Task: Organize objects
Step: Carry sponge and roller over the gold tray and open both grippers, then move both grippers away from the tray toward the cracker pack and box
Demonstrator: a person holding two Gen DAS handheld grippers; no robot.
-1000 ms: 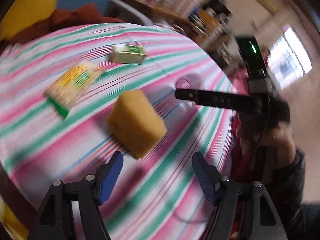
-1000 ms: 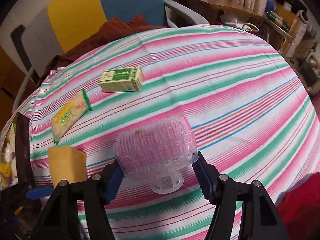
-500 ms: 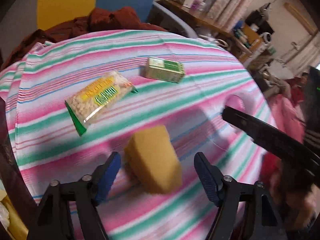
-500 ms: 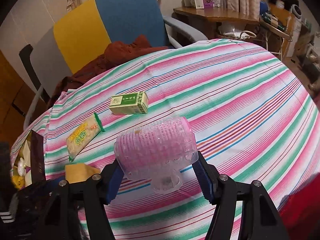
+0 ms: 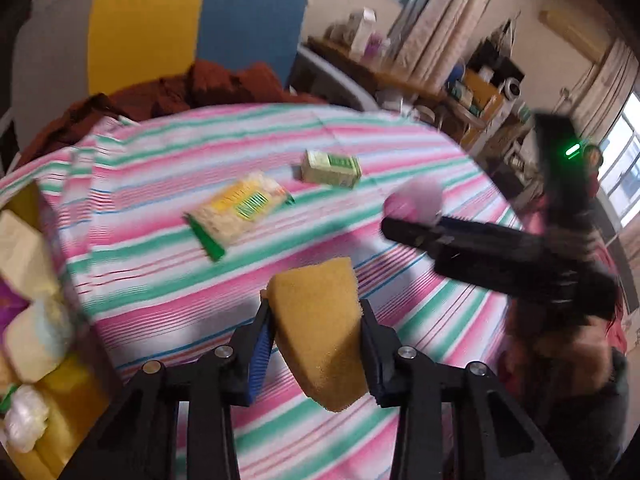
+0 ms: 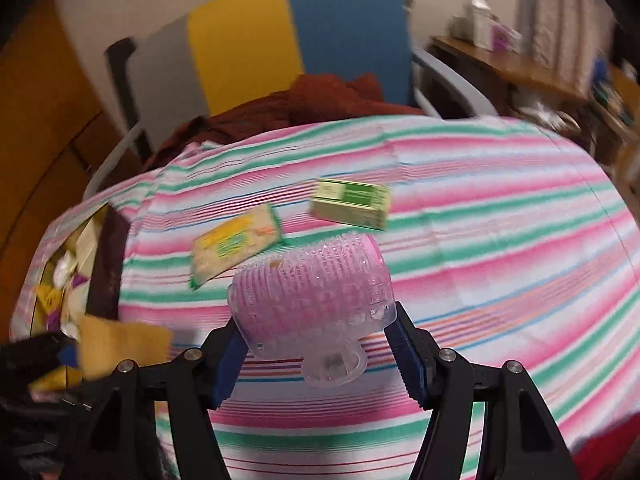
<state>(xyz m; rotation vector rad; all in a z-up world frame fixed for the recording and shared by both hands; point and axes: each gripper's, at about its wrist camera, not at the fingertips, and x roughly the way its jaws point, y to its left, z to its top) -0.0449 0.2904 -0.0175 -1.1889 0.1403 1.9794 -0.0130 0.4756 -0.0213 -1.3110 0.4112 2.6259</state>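
Left hand-held gripper (image 5: 316, 320) clamps sponge (image 5: 320, 328); right hand-held gripper (image 6: 316, 344) clamps pink brush (image 6: 312, 296); tablecloth (image 6: 500, 240) rightward bare.

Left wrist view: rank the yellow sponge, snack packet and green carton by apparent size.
1. yellow sponge, largest, though it sits between the left gripper's fingers, nearest the lens
2. snack packet
3. green carton, smallest and farthest
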